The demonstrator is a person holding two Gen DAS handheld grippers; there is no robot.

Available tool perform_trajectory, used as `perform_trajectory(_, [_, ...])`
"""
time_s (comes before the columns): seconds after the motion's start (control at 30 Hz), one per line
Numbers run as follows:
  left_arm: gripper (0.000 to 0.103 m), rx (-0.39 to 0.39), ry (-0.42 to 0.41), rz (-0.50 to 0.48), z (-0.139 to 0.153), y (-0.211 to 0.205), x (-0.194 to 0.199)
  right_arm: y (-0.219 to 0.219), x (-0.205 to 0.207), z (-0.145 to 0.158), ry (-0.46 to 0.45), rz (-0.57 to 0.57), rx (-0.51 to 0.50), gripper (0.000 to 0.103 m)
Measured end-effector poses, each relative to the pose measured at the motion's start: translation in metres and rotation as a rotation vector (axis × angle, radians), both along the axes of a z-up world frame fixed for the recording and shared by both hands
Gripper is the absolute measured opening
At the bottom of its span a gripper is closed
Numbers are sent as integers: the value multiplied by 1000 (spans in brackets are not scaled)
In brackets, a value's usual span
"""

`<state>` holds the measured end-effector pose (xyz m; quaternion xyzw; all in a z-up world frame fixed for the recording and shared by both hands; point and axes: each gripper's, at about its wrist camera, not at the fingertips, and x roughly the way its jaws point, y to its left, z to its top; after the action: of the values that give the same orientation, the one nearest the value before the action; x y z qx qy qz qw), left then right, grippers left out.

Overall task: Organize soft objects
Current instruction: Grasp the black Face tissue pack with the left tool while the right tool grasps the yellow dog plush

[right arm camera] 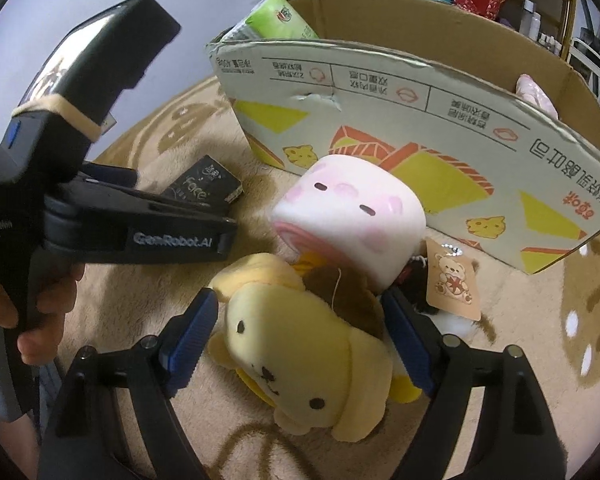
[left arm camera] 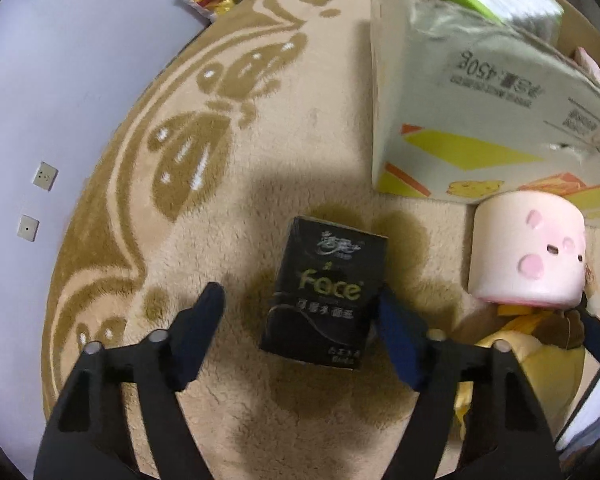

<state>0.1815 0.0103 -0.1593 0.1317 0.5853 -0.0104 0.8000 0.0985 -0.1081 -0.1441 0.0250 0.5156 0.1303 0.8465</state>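
- Right now the cardboard box (right arm camera: 420, 92) is the landmark: both loose items lie on the rug (left arm camera: 204, 200) on its printed-wall side, none yet inside it.
- Left gripper (left arm camera: 300, 312): jaws wide, straddling the black tissue pack (left arm camera: 324, 292). The pack's long axis runs forward, away from the camera toward the box, so the fingers would close across its short width. One finger is touching or just beside the pack's right edge; the other stands apart on the left.
- Right gripper (right arm camera: 300, 336): jaws wide, set either side of the yellow plush dog (right arm camera: 300, 352), not squeezing it. The dog lies tilted, head toward the camera, body running back toward the box.
- A pink marshmallow plush (right arm camera: 352, 220) rests between the dog and the box wall, touching the dog.
- Judgement: each hand is nearest its own item; closing comes next, then a lift over the box wall.
- A green tissue pack (right arm camera: 280, 20) already sits inside the box.
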Motion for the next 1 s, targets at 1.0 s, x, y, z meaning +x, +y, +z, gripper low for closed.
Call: perform_trajectory(1.0, [45, -76, -179, 57, 65, 23, -32, -27, -15, 19, -24, -81, 47, 59])
